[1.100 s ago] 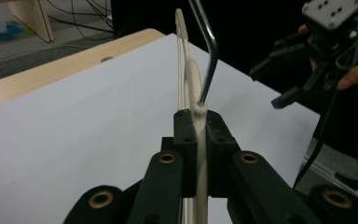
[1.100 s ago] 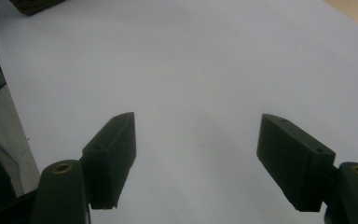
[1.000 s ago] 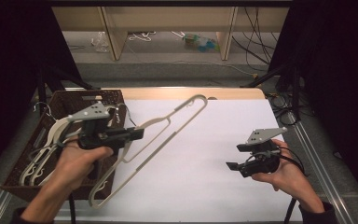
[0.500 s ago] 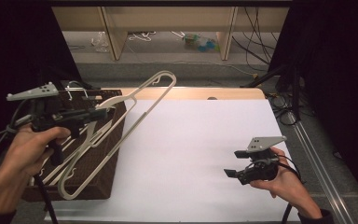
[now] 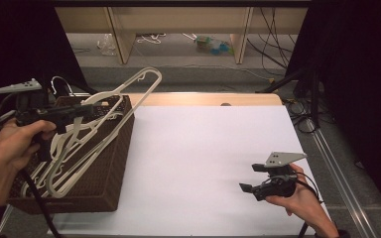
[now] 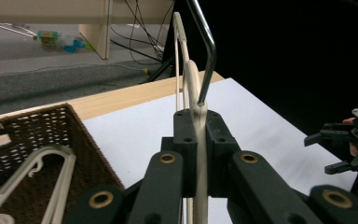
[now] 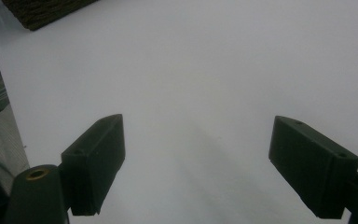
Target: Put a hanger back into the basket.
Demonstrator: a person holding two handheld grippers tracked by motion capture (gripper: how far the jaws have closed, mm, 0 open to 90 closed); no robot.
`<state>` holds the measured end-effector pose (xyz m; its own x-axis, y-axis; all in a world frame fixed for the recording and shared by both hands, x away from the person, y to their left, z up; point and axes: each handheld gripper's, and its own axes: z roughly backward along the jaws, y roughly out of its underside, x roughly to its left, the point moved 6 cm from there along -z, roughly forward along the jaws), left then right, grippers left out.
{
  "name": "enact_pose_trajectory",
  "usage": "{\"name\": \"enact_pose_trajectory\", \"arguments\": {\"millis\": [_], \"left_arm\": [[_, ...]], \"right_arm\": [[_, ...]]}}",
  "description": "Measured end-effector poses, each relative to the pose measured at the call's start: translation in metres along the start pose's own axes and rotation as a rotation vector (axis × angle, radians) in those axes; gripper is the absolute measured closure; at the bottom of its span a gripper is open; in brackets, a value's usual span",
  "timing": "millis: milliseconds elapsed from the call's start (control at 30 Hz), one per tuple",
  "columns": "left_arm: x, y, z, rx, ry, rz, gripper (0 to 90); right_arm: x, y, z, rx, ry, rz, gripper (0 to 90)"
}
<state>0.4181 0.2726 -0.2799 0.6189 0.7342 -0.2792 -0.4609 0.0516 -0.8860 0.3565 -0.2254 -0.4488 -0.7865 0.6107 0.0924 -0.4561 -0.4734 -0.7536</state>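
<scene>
A cream plastic hanger with a metal hook is clamped in my left gripper, which is shut on its neck. It hangs tilted above the dark wicker basket at the table's left. More pale hangers lie inside the basket. Low over the white table sheet at the front right, my right gripper is open. Its jaws have just been opening, and between them there is bare white surface.
A wooden table edge runs along the far side of the sheet. Beyond it are shelf legs, cables and small clutter on the floor. Dark curtains flank both sides. My right gripper also appears far off in the left gripper view.
The left hand carried the hanger from over the white sheet leftward to above the basket. The right gripper sank a little and its jaws spread wider.
</scene>
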Motion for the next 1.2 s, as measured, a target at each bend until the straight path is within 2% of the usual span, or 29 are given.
{"name": "enact_pose_trajectory", "arguments": {"millis": [67, 300, 533, 700, 1033, 1100, 1200], "left_arm": [[0.006, -0.001, 0.002, 0.005, -0.009, 0.006, 85.4], [0.035, 0.001, 0.013, 0.025, -0.034, 0.009, 85.4], [0.065, 0.009, 0.021, 0.041, -0.068, 0.010, 85.3], [0.082, 0.017, 0.023, 0.067, -0.076, 0.010, 85.4], [0.111, 0.039, 0.024, 0.099, -0.095, 0.044, 85.3], [0.117, 0.043, 0.025, 0.091, -0.098, 0.067, 85.3], [0.125, 0.052, 0.025, 0.105, -0.099, 0.087, 85.3]], "right_arm": [[-0.002, 0.001, -0.002, -0.012, 0.010, 0.000, 19.2], [0.001, 0.003, -0.005, -0.009, -0.005, 0.002, 19.2], [0.003, 0.004, -0.007, -0.001, -0.014, -0.002, 19.4], [0.003, 0.004, -0.009, 0.001, -0.012, 0.002, 19.4], [0.004, 0.005, -0.012, 0.014, -0.026, 0.001, 19.7], [0.004, 0.005, -0.013, 0.015, -0.024, 0.002, 19.9], [0.005, 0.005, -0.014, 0.017, -0.032, 0.001, 19.9]]}}
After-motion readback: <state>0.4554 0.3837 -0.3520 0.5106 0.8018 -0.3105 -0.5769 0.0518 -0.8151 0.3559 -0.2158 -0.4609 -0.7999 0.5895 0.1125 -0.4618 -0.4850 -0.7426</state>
